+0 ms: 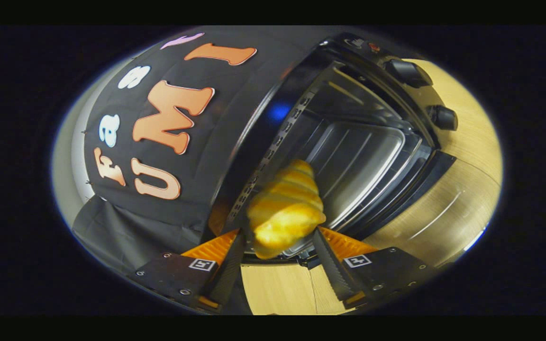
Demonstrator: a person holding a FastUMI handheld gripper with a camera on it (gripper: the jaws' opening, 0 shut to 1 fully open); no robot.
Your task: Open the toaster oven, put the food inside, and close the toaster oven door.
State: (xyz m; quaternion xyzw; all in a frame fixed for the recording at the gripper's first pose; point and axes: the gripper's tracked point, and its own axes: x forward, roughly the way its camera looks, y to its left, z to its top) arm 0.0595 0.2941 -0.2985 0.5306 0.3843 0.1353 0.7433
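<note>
Midway through the task, the gripper clamps the croissant at lower centre of the frame before the open toaster oven; placing it inside and closing the door remain.

Claw apparently clamped, tilted sideways

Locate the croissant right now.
In the gripper view, the croissant is clamped between the gripper fingers, held at the mouth of the open toaster oven, just short of its baking tray.
</note>
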